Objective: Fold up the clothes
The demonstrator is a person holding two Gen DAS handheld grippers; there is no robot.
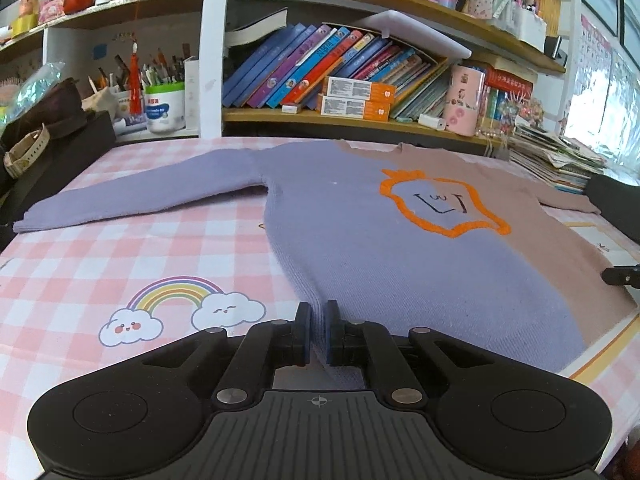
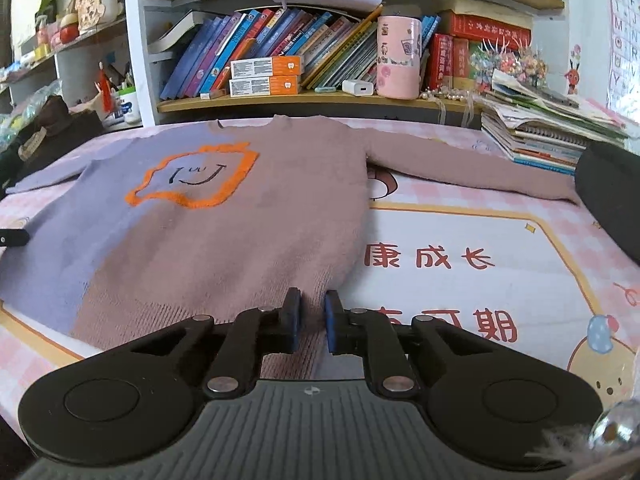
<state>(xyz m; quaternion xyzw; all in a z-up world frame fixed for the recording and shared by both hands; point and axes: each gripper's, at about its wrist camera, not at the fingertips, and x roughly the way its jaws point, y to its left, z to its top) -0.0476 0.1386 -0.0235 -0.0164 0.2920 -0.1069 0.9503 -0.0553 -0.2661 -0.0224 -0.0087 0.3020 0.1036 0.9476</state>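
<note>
A knit sweater (image 1: 360, 236), half purple and half dusty pink with an orange outlined face, lies flat on the table with both sleeves spread out. It also shows in the right wrist view (image 2: 240, 232). My left gripper (image 1: 318, 332) is shut on the purple bottom hem corner. My right gripper (image 2: 312, 322) is shut on the pink bottom hem corner, with a narrow gap between its blue pads. The tip of the right gripper (image 1: 620, 276) shows at the right edge of the left wrist view.
A pink checked tablecloth (image 1: 120, 264) with a rainbow print covers the table. Bookshelves (image 1: 340, 76) stand behind it. A stack of books (image 2: 544, 136) sits at the back right. Dark objects (image 1: 48, 148) sit at the left edge.
</note>
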